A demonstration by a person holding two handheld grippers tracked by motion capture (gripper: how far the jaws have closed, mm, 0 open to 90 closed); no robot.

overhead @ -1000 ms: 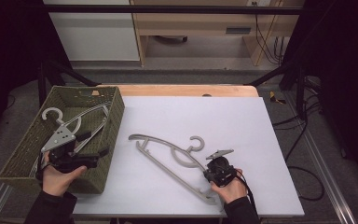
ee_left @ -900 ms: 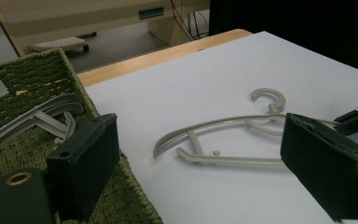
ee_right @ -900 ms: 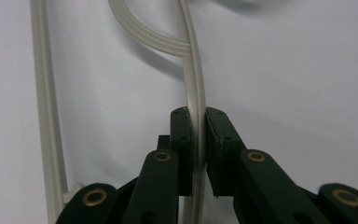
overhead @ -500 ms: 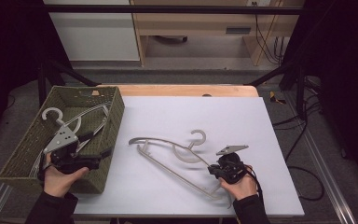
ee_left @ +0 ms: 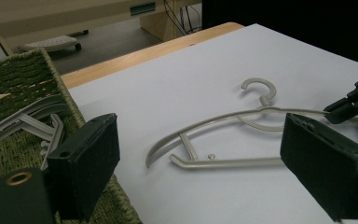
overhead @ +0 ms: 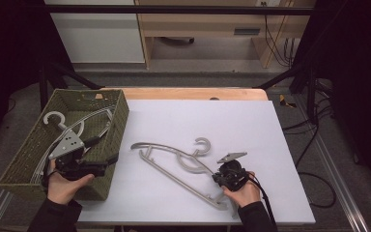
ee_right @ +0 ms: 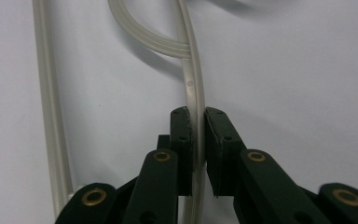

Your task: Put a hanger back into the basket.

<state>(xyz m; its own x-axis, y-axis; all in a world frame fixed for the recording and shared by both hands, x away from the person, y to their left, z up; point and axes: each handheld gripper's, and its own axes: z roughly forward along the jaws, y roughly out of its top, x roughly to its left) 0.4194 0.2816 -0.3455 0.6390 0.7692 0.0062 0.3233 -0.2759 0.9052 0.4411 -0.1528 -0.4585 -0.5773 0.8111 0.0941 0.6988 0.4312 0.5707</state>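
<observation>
Right gripper (ee_right: 196, 122) clamped on grey hanger (overhead: 174, 162) arm; hanger flat, long axis diagonal, hook (overhead: 202, 145) pointing far side. Left gripper (ee_left: 200, 161) wide open, empty, over basket (overhead: 118, 121).

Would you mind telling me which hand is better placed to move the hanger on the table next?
Right: its tongs already clamp the hanger, while the left tongs hang open above the basket.

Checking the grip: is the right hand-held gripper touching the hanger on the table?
Touching: the right gripper view shows the right hand-held gripper clamping the hanger.
</observation>
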